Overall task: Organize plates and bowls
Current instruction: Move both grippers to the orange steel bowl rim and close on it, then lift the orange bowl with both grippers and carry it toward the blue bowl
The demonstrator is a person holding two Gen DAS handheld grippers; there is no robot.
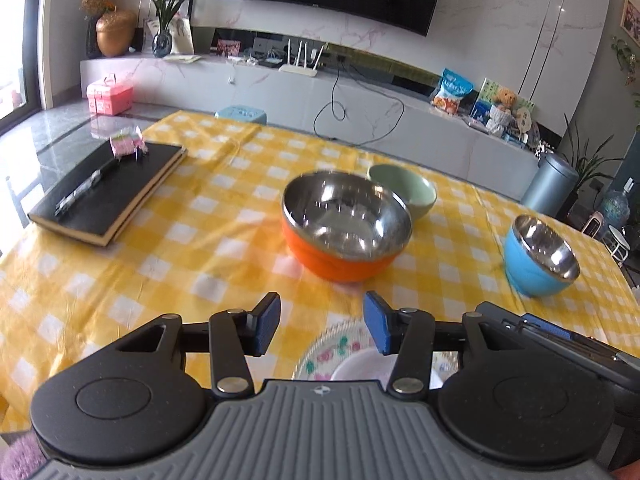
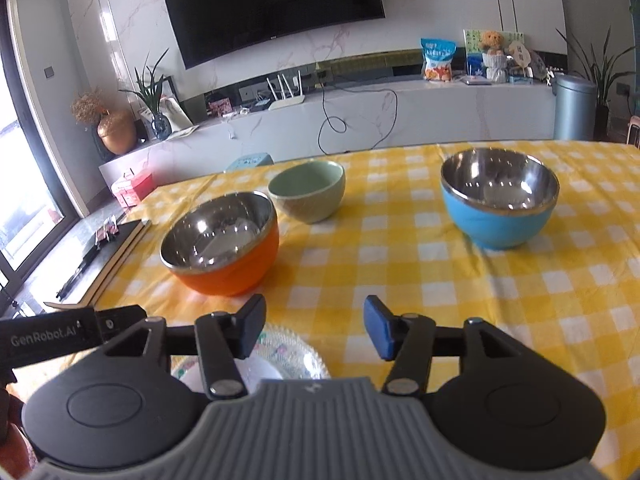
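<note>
An orange steel-lined bowl stands mid-table, with a green ceramic bowl just behind it. A blue steel-lined bowl stands to the right. A clear glass plate with a flower pattern lies at the near edge, partly hidden under both grippers. My left gripper is open and empty above the plate, short of the orange bowl. My right gripper is open and empty, beside the plate's right side.
A black notebook with a pen and a small pink item lies at the table's left. The yellow checked tablecloth covers the table. The left gripper's body shows at the right wrist view's left edge.
</note>
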